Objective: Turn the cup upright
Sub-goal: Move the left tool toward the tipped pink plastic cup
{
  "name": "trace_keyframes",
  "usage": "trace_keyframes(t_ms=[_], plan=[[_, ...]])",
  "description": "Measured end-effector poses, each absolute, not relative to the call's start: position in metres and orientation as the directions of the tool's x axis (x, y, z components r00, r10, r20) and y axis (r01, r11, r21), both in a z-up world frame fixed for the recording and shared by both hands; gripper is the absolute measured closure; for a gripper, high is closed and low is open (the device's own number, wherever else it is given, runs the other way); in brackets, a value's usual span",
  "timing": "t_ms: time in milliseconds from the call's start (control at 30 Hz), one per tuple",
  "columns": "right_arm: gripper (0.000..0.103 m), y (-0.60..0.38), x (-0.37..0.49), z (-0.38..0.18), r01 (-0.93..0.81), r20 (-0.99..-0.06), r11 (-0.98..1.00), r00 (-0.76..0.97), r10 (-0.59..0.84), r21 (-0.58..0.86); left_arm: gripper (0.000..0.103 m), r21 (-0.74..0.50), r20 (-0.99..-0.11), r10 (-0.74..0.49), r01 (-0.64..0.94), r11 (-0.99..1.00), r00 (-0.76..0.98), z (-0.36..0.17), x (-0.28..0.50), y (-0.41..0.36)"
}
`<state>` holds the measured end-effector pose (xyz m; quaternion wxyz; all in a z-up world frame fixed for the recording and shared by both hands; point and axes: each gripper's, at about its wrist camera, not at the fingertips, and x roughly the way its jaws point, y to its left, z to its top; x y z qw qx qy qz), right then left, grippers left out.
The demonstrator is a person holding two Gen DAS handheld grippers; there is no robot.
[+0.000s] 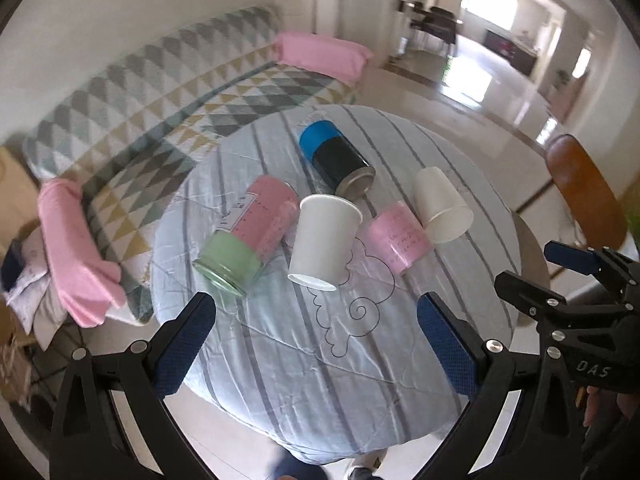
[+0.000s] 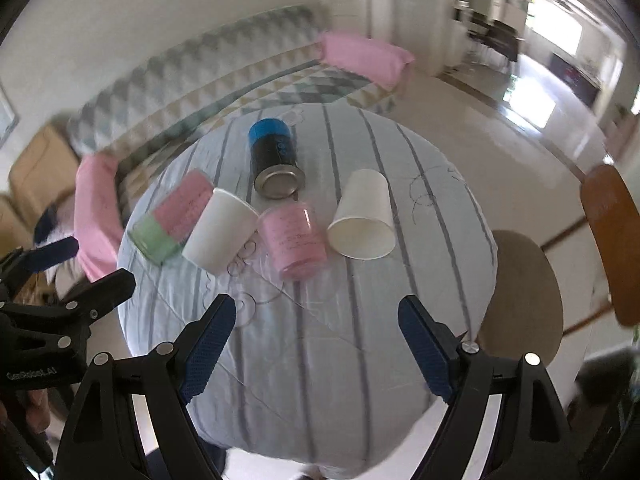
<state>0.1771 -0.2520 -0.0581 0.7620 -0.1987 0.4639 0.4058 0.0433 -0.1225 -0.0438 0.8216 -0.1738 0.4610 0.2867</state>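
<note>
Both tools wide open, holding nothing. L tool [image 1: 316,328] nearest the middle white cup [image 1: 324,236] (on its side, mouth toward tool), dead ahead on counter [image 1: 280,360]. R tool [image 2: 316,340] lines up w/ pink cup.

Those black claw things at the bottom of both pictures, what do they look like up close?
Each gripper, left and right, is a black plastic frame with silver bolts, forking into two fingers faced with blue dimpled pads. White lettering marks each body. No cables show.
</note>
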Motion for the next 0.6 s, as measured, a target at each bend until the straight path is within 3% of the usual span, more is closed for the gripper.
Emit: trace_keyframes(t_ms=[267,600], plan=[[0.019,-0.230,0.195,-0.073,-0.865,-0.884,0.481,0.106,0.456,0.144,0.001,-0.053,-0.885,0.300,-0.716,0.696,0.357,-0.055,0.053,-0.117],[0.019,-0.204,0.229,-0.063,-0.942,-0.908,0.328,0.070,0.414,0.076,0.001,-0.102,-0.909,0.247,-0.753,0.650,0.337,-0.068,0.078,-0.111]])
